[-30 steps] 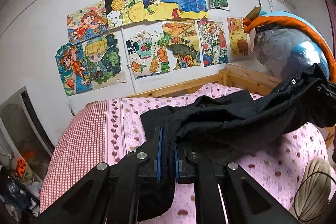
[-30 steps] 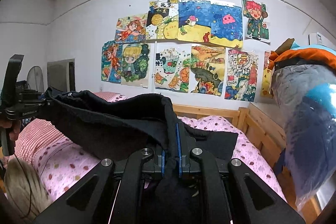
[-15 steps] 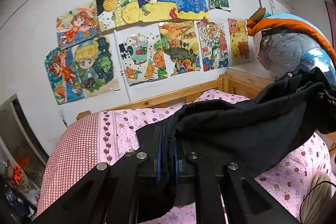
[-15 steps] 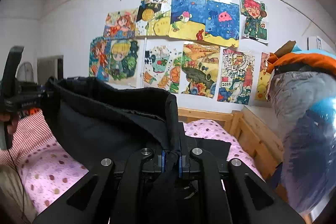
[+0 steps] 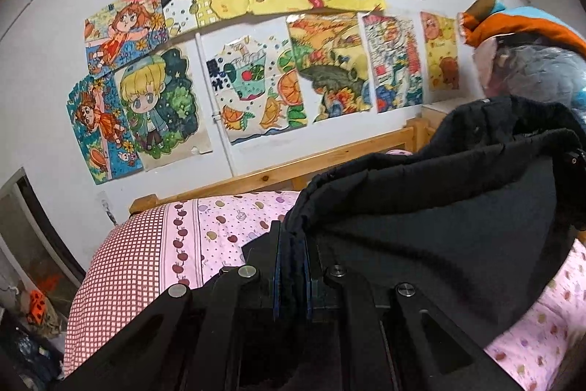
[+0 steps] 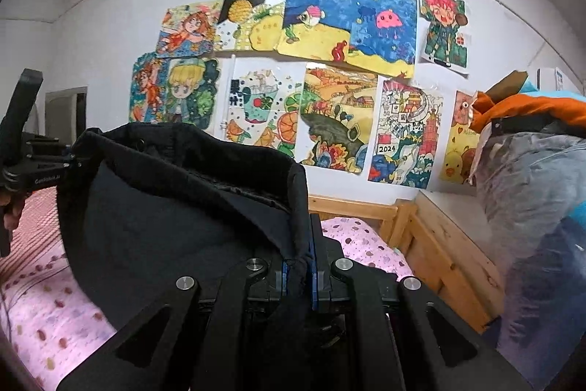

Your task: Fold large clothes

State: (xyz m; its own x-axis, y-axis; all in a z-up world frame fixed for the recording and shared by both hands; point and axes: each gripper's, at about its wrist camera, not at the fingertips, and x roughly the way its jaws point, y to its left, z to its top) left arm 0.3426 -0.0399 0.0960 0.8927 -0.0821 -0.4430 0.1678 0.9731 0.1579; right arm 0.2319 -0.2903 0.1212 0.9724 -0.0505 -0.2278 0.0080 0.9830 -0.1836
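The fingers (image 5: 279,266) of the left gripper (image 5: 292,268) are pinched together on an edge of one black garment (image 5: 439,229), and the right gripper (image 6: 297,275) has its own fingers (image 6: 313,277) clamped on another edge of the same piece, so the cloth hangs stretched between the two, lifted above the bed (image 5: 219,226). In the right wrist view the left gripper shows at the far left, holding the garment's other edge, with a bit of the person's hand (image 6: 11,211) beneath it. There is just the one dark garment, thick and padded-looking, sagging in a deep fold in the middle; whether its lower part touches the bed cannot be told. Under it lies a pink sheet dotted with small fruit shapes, with one red-checked pillow (image 5: 117,266) at the left end. A wooden bed frame (image 6: 421,229) runs behind and along the right side. On the white wall hang about ten colourful children's drawings (image 6: 315,24). To the right stands a bulky bundle wrapped in clear plastic (image 6: 531,193), orange and blue showing on top, close by the right gripper.
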